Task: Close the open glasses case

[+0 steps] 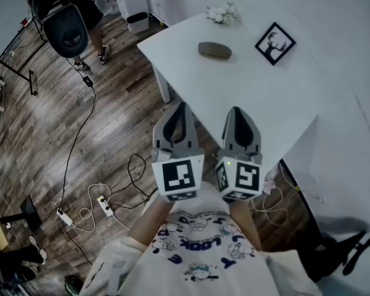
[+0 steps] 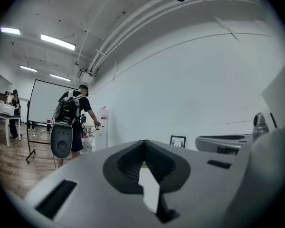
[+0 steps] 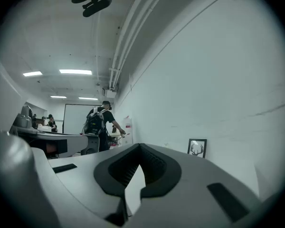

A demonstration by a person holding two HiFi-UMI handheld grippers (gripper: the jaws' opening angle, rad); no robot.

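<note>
A grey-brown glasses case (image 1: 214,50) lies on the far part of the white table (image 1: 246,97), its lid down as far as I can see. My left gripper (image 1: 180,106) and right gripper (image 1: 235,111) are held side by side near the table's front edge, well short of the case. Both are shut with nothing between the jaws. In the left gripper view the left gripper (image 2: 143,142) has its tips together, and in the right gripper view the right gripper (image 3: 139,146) looks the same. The case is hidden in both gripper views.
A framed deer picture (image 1: 275,43) and a small bunch of white flowers (image 1: 221,13) stand at the table's far side by the wall. Cables and a power strip (image 1: 105,206) lie on the wooden floor at left. A person (image 1: 86,17) stands beyond, near a white bin (image 1: 137,21).
</note>
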